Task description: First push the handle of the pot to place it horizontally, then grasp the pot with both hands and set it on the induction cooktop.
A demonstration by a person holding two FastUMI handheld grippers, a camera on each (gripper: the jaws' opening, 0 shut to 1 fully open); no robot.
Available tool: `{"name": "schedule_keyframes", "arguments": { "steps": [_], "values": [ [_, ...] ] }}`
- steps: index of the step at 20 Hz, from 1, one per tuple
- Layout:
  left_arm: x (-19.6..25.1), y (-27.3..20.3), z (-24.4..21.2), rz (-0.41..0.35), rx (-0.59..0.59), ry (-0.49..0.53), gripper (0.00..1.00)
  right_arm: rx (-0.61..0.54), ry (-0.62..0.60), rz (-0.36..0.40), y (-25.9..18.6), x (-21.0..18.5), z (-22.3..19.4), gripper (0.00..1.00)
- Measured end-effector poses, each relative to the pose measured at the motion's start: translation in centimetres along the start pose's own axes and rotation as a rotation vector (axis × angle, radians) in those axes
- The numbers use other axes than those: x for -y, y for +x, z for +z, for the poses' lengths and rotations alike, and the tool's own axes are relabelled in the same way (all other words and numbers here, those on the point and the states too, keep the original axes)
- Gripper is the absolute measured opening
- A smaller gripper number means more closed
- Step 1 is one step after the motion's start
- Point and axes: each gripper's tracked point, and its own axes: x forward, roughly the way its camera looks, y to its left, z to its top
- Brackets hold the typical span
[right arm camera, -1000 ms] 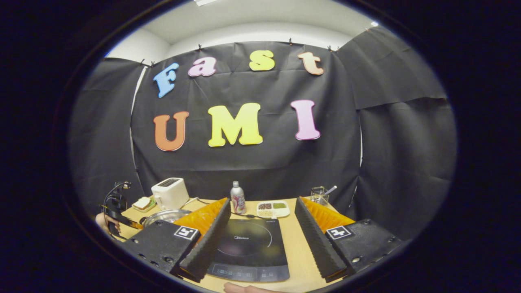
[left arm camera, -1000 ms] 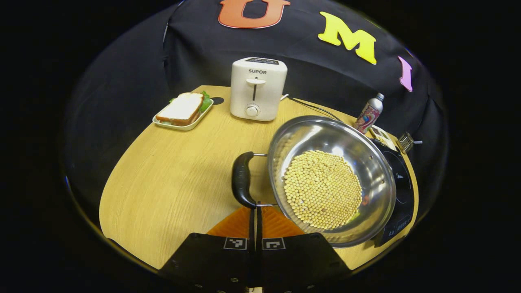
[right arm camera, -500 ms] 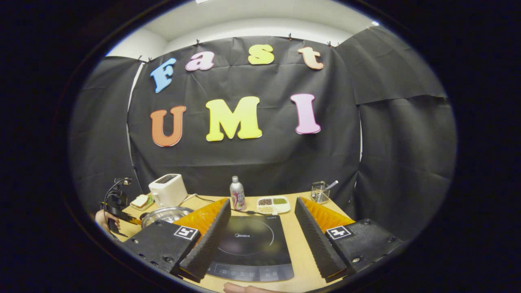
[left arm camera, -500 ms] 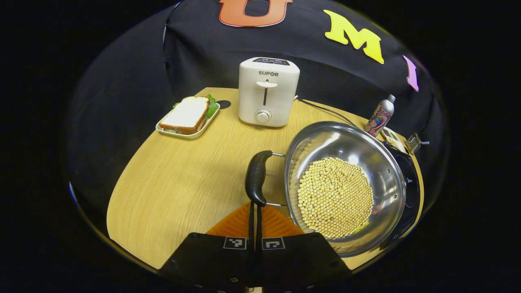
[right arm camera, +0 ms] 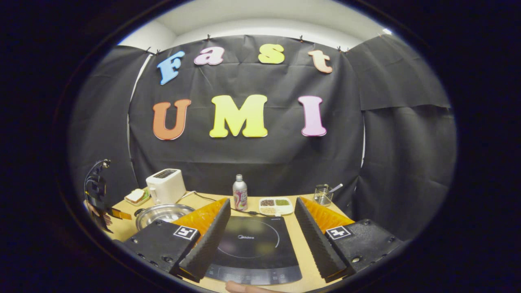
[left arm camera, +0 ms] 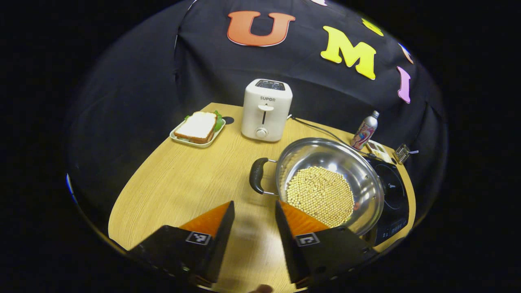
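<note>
Since a second ago the left gripper [left arm camera: 253, 209] has pulled back from the pot's black handle [left arm camera: 257, 175] and spread its fingers apart, holding nothing. The steel pot [left arm camera: 329, 183] of soybeans [left arm camera: 320, 195] sits on the wooden table [left arm camera: 183, 191], its far edge just beside the induction cooktop [left arm camera: 390, 195]. Over that cooktop [right arm camera: 252, 248], the right gripper [right arm camera: 259, 211] hangs spread wide and empty.

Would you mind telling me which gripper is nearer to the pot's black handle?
Left. The left gripper sits open just short of the handle; the right gripper hangs over the cooktop, beside the pot.
</note>
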Motion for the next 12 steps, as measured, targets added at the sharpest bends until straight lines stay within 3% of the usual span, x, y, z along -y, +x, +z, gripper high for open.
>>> {"name": "schedule_keyframes", "arguments": {
  "steps": [2,7,12],
  "values": [
    [0.1,-0.9,0.8,0.023,0.042,0.025,0.97,-0.037,0.015,0.015,1.0,-1.1,-1.0,0.99],
    [2.3,-2.6,2.9,-0.019,0.111,0.066,0.95,-0.125,0.015,0.056,4.0,-4.0,-3.8,0.98],
    [2.4,-1.1,3.2,-0.009,0.1,0.103,0.96,-0.232,0.052,0.129,7.2,-7.5,-6.7,0.98]
  ]
}}
